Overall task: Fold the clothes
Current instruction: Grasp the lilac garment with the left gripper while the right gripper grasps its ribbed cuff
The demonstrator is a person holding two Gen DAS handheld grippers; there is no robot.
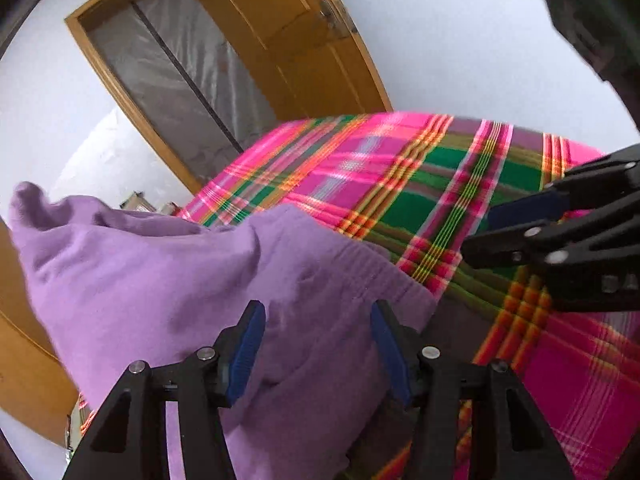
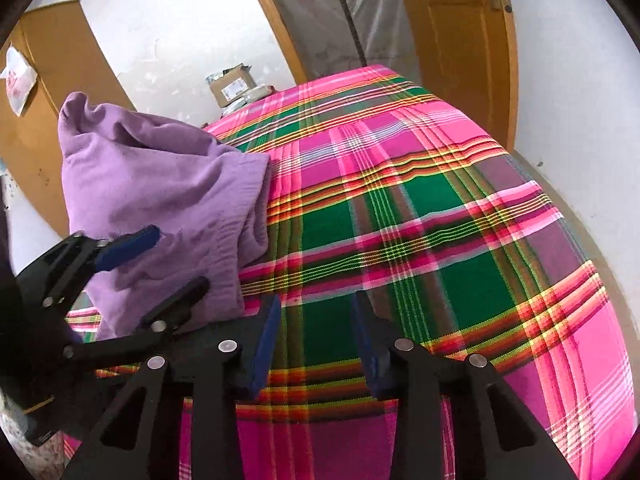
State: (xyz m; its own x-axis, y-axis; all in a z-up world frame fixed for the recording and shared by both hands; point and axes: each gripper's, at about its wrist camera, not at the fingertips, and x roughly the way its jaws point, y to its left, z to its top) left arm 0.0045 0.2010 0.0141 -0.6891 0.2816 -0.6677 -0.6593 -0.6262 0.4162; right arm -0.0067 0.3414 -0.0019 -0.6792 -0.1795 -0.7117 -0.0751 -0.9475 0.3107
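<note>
A purple garment (image 2: 160,200) lies bunched in a heap at the left side of a surface covered by a pink, green and orange plaid cloth (image 2: 400,240); whether that surface is a bed or a table cannot be told. The right and far parts of the cloth lie bare, its far edge near a wooden door (image 2: 460,60) and its frame. The left claw (image 1: 318,344) stands partly open with purple fabric lying between its blue pads; the pads do not visibly pinch it. The right claw (image 2: 316,344) stands partly open above bare plaid, holding nothing. The left wrist view shows the right claw (image 1: 500,236) reaching in from the right, over the cloth just beyond the garment's hem. Only the right wrist view shows a cardboard box (image 2: 234,84) past the far left corner, a wooden panel (image 2: 52,100) at the left wall, and the left claw (image 2: 168,264) against the garment's near side.
</note>
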